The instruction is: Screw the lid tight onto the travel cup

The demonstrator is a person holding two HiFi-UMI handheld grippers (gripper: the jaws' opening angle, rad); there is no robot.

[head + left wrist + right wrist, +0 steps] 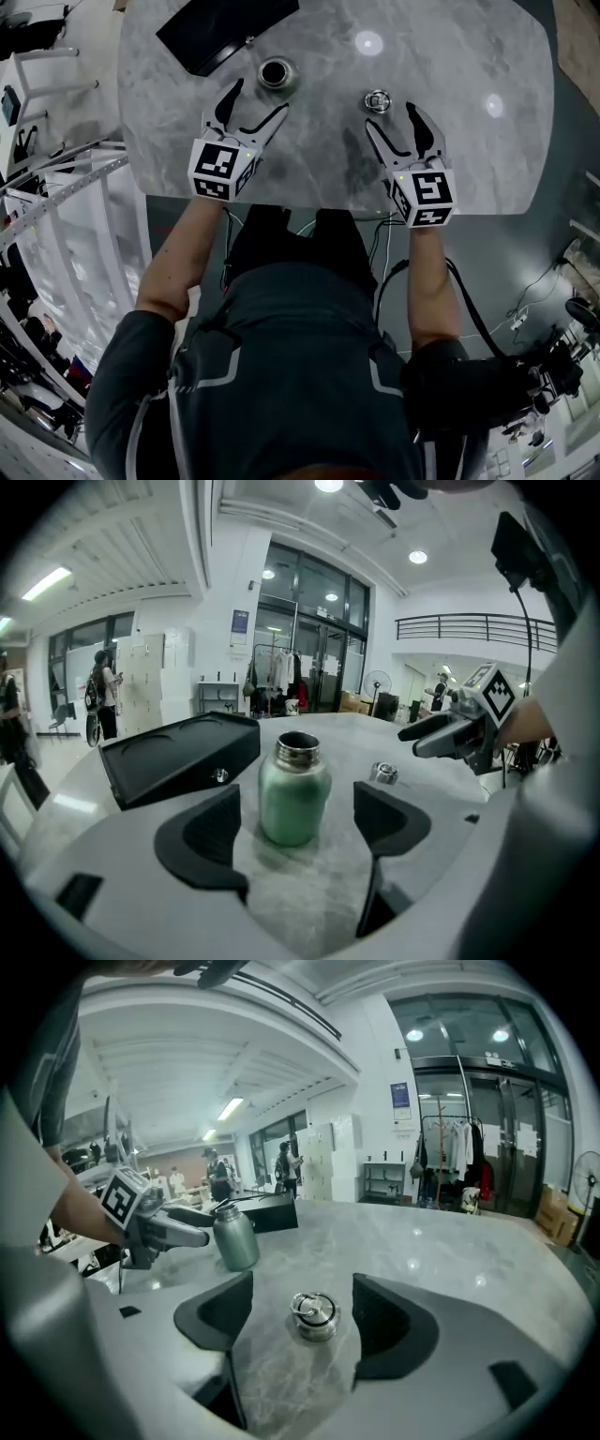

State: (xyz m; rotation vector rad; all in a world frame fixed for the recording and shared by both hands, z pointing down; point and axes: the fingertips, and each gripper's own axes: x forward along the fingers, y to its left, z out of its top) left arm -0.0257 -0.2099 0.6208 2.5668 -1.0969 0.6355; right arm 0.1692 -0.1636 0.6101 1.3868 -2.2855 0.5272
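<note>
On the grey marble table (450, 112), a green travel cup (277, 72): upright, steel mouth uncovered. At 3 o'clock from the cup and well apart from it, the steel lid (377, 99), flat on the marble, ring on top. At 10 o'clock from the cup, a black tray (220, 28).

Left gripper (258, 98): jaws spread wide, clamping nothing. In the left gripper view, cup (293, 794) dead ahead at 12 o'clock, framed by the two jaw tips, touching neither; lid (383, 773) farther off at 1 o'clock.

Right gripper (391, 117): jaws likewise wide apart, gripping nothing. In the right gripper view, lid (315, 1314) at 12 o'clock, centred between the tips and just past them, clear of both; cup (234, 1235) at 10 o'clock, near the left gripper's tips.
</note>
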